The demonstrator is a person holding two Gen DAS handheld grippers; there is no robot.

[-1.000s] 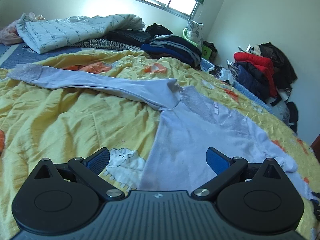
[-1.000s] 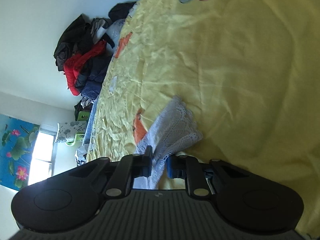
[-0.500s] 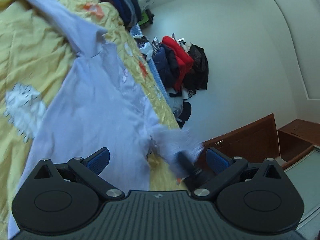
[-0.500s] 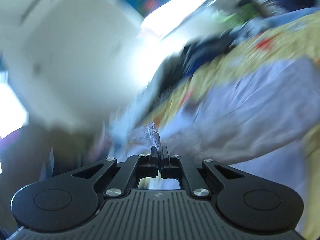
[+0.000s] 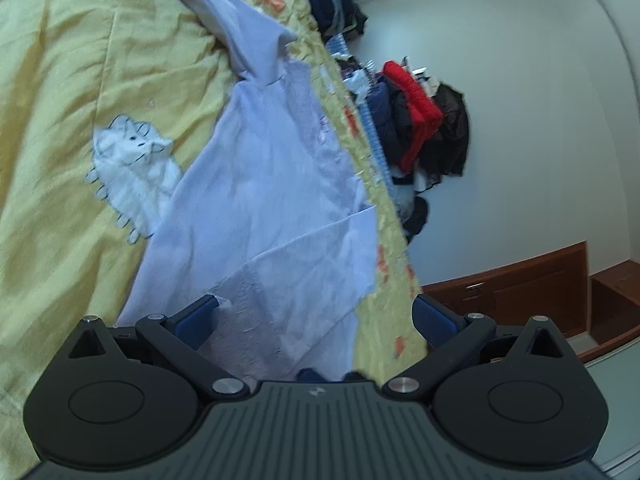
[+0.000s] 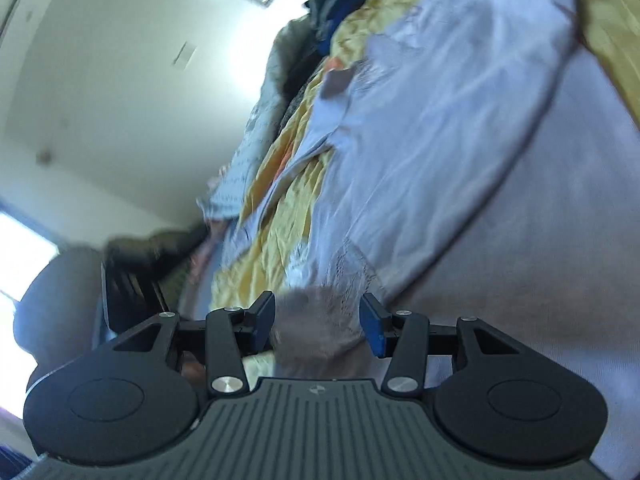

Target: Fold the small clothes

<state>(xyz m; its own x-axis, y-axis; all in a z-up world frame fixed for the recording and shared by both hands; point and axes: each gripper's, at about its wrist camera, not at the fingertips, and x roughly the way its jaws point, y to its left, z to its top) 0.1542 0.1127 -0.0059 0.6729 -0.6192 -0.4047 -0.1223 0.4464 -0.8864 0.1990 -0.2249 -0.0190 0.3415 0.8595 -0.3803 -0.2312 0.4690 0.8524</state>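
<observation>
A pale lilac long-sleeved top [image 5: 256, 184] lies spread on a yellow quilted bedspread [image 5: 60, 128], close to the bed's edge nearest the white wall, one sleeve folded across its body with the lace cuff [image 5: 248, 304] near the hem. The left gripper [image 5: 316, 318] hovers over that cuff, blue pads spread wide and pinching nothing. The right gripper [image 6: 318, 324] has just been opening, its jaws now parted on either side of the lace cuff [image 6: 344, 280] without pressing it. A white sheep motif [image 5: 132, 168] on the bedspread sits just beside the top. Red and dark clothes [image 5: 416, 120] are heaped against the wall.
</observation>
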